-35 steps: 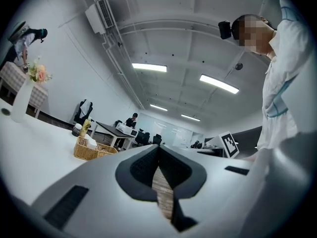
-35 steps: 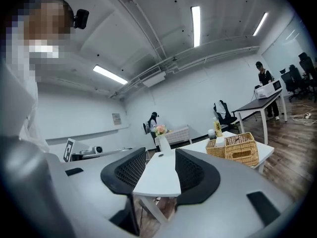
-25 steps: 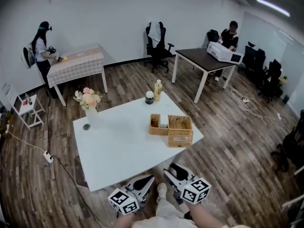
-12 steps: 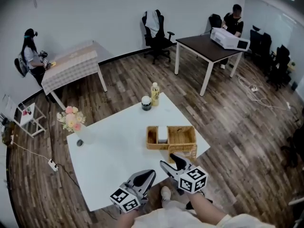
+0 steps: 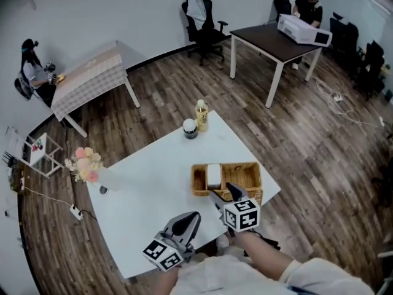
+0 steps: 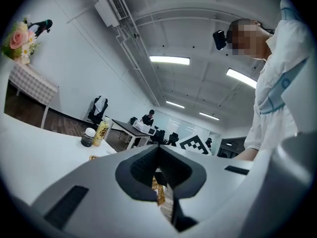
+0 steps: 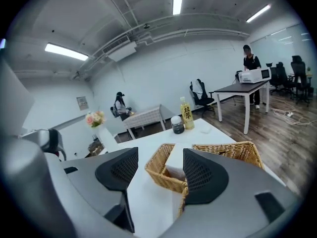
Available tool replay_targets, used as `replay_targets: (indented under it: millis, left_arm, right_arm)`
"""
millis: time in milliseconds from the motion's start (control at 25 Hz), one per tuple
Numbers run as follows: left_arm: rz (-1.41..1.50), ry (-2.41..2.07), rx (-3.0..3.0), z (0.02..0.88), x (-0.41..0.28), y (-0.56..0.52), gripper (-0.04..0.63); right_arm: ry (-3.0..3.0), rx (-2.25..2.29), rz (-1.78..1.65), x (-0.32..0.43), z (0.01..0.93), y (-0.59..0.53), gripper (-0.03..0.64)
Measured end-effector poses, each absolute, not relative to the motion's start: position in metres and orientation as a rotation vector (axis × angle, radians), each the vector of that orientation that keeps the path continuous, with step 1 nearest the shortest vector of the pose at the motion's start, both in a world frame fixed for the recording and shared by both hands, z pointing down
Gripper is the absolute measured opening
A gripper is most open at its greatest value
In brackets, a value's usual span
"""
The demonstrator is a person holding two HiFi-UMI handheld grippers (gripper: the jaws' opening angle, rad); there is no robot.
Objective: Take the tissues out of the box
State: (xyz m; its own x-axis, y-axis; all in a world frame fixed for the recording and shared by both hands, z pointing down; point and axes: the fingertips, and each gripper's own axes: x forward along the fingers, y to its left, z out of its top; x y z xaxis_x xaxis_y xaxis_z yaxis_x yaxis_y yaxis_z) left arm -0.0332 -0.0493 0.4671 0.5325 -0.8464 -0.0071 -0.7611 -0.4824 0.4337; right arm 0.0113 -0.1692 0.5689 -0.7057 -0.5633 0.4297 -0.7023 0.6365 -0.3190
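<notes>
A wicker basket (image 5: pixel 242 176) with two compartments stands near the right edge of the white table (image 5: pixel 147 189). A white tissue pack (image 5: pixel 213 176) stands upright in its left compartment. My right gripper (image 5: pixel 224 193) hovers just before the basket's near rim, its jaws opening and holding nothing. In the right gripper view the tissue pack (image 7: pixel 176 163) and basket (image 7: pixel 233 150) lie straight ahead of the right gripper (image 7: pixel 157 167). My left gripper (image 5: pixel 190 217) hangs shut and empty over the table's front edge; in the left gripper view the left gripper (image 6: pixel 159 175) shows only a sliver of wicker beyond its pads.
A yellow drink bottle (image 5: pixel 201 115) and a dark jar (image 5: pixel 190 128) stand at the table's far edge. A vase of pink flowers (image 5: pixel 86 165) is at the left corner. A dark desk (image 5: pixel 276 42), office chair (image 5: pixel 201 17) and checked table (image 5: pixel 92 72) are farther off.
The right gripper has moved forward from below the table's front edge to the basket's near rim, and its jaws have spread. The left gripper stayed near the front edge.
</notes>
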Motion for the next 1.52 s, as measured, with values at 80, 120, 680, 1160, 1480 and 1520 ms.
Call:
replay_targets:
  millis: [80, 120, 680, 1160, 1480, 1520]
  left_arm:
    - [-0.300, -1.302, 2.390, 0.471, -0.040, -0.056, 0.002]
    - [-0.295, -1.290, 2.389, 0.472, -0.043, -0.060, 0.002]
    - [-0.238, -1.161, 2.385, 0.490, -0.077, -0.072, 0.002]
    - [-0.220, -1.103, 2.404, 0.491, -0.087, -0.084, 0.002]
    - [-0.205, -1.089, 2.406, 0.492, -0.089, -0.089, 0.002]
    - [-0.205, -1.090, 2.406, 0.492, -0.089, -0.089, 0.002]
  right_arm:
    - [-2.503, 1.073, 0.677, 0.009, 0.583, -0.183, 0.284]
    - [-2.470, 1.095, 0.687, 0.007, 0.590, -0.189, 0.287]
    - [-2.158, 1.235, 0.762, -0.011, 0.652, -0.224, 0.302]
    - [-2.111, 1.256, 0.761, -0.015, 0.662, -0.230, 0.302]
    - [-2.071, 1.246, 0.708, -0.012, 0.666, -0.231, 0.267]
    - [-2.069, 1.249, 0.706, -0.012, 0.666, -0.232, 0.264]
